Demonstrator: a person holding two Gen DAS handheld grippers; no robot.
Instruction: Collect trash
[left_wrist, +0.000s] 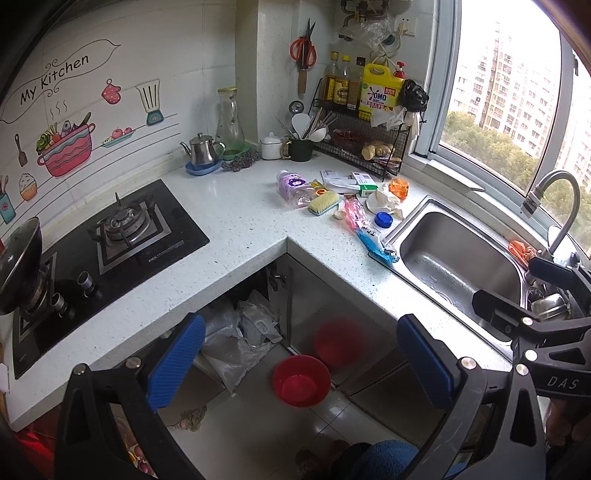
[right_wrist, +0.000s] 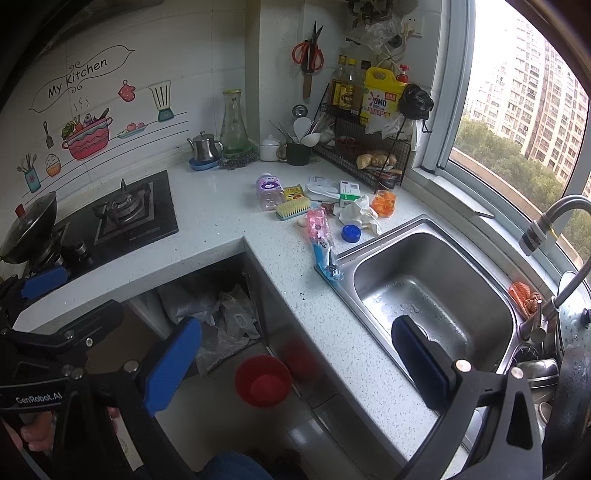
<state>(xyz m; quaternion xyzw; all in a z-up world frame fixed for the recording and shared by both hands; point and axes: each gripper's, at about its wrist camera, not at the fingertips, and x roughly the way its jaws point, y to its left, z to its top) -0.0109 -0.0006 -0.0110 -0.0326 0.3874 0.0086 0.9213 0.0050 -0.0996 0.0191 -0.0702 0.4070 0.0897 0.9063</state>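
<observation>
While the litter lies uncollected on the counter (left_wrist: 240, 221), we judge the task barely begun. Left to right in the left wrist view: a purple bottle (left_wrist: 293, 186), a scrub brush (left_wrist: 325, 204), a pink wrapper (left_wrist: 354, 214), a blue wrapper (left_wrist: 376, 245) at the sink (left_wrist: 413, 221) rim, a blue cap (left_wrist: 384, 220), crumpled white paper (left_wrist: 382, 199), an orange wrapper (left_wrist: 399, 187). A red bin (left_wrist: 301, 380) sits on the floor below, seemingly empty. Left gripper (left_wrist: 301, 365): jaws spread wide, holding nothing, touching nothing. Right gripper (right_wrist: 297, 365): likewise wide apart and empty, well short of the pile.
</observation>
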